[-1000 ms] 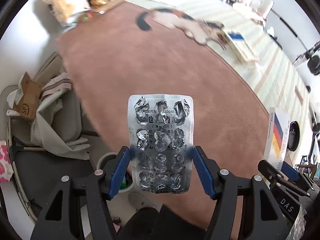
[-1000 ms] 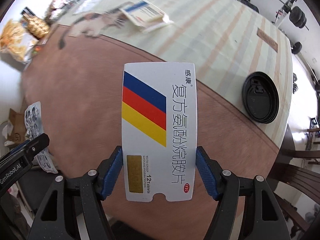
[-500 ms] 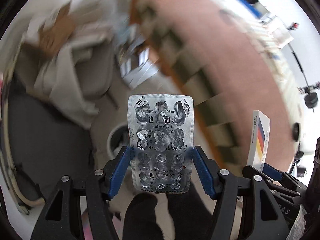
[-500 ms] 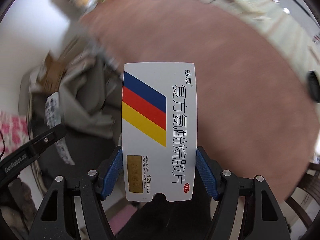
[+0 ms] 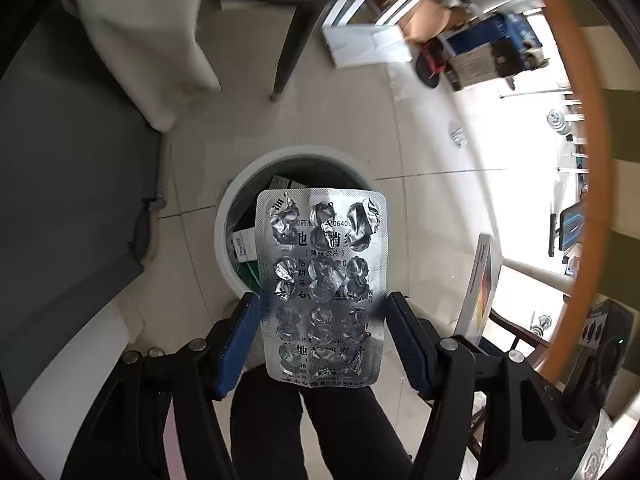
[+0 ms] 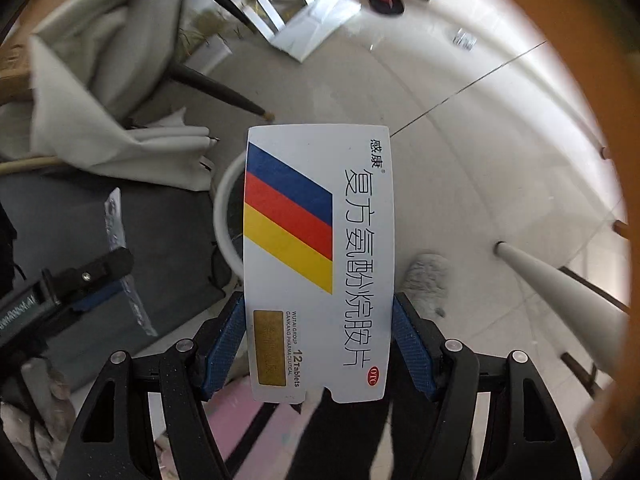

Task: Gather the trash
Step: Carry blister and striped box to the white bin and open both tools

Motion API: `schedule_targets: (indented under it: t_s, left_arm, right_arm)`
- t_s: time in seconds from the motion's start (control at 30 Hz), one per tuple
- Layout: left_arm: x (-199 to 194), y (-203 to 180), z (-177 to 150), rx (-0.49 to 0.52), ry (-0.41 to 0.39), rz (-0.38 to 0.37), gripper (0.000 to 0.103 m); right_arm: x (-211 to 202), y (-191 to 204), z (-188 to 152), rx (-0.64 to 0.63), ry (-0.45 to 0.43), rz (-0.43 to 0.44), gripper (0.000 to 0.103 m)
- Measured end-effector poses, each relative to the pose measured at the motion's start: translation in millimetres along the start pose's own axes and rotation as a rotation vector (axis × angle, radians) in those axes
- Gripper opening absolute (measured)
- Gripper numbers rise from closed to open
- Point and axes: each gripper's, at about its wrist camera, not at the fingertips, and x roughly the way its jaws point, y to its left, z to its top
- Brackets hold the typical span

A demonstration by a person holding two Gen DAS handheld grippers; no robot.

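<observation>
Two pieces of trash now over the bin, both a second ago still above the table.

Left gripper (image 5: 320,340) is clamped on the empty blister pack (image 5: 322,288), blue pads pressing its long edges; the pack hangs upright right above the open white bin (image 5: 224,220), which already has some packaging inside. Right gripper (image 6: 318,344) is pinching the flat medicine box (image 6: 318,264) the same way, held beside the left one, with the bin rim (image 6: 222,216) showing just behind its left edge. Both tools have swung off the brown tabletop down toward the floor. My read: carry is done and release is next, left first, since the pack looks best centred over the opening.
</observation>
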Motion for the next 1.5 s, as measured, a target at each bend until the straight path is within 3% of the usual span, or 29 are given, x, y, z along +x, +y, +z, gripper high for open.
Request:
schedule_targets:
  t_s: [0.13,0.17,0.2,0.27,0.3,0.33,0.37,0.4,0.47,0.53,0.63,1.0,1.5]
  left_arm:
    - [51,27,17,-0.061,0.060,-0.060,0.063]
    - [58,33,19,-0.068,0.077,-0.082,0.068]
    - [64,40,20,-0.084,0.079,-0.083,0.082]
    - [65,51,18,-0.104,0.072,-0.076,0.101]
    - [64,56,17,-0.114,0.069,-0.064,0.102]
    - [61,60,14,-0.127,0.060,-0.046,0.102]
    - [57,65,11,-0.135,0.043,-0.017,0.102]
    - [50,69,8,-0.138,0.014,0.018,0.102]
    - [37,76,2,-0.135,-0.051,0.098,0.102]
    - [23,78,-4,-0.118,-0.104,0.190,0.102]
    - [9,79,-11,-0.093,-0.152,0.256,0.102]
    - [-28,48,-41,-0.016,-0.185,0.299,0.102]
    - [-138,-8,-96,0.045,-0.223,0.294,0.102]
  right_arm:
    - [55,9,22,-0.038,0.019,-0.010,0.073]
    - [68,13,27,-0.054,0.032,-0.013,0.074]
    - [80,14,31,-0.063,0.045,-0.014,0.074]
    - [102,17,37,-0.080,0.092,0.005,0.074]
    - [110,18,40,-0.089,0.109,0.013,0.074]
    - [118,19,42,-0.101,0.122,0.022,0.077]
    - [122,21,44,-0.108,0.127,0.028,0.096]
    - [125,21,44,-0.112,0.128,0.033,0.103]
    - [123,23,43,-0.130,0.115,0.028,0.103]
    - [119,24,40,-0.148,0.105,0.001,0.103]
    - [111,25,35,-0.170,0.087,-0.044,0.103]
    - [74,40,13,-0.243,0.003,-0.190,0.103]
    - [-80,63,-27,-0.260,-0.138,-0.207,0.103]
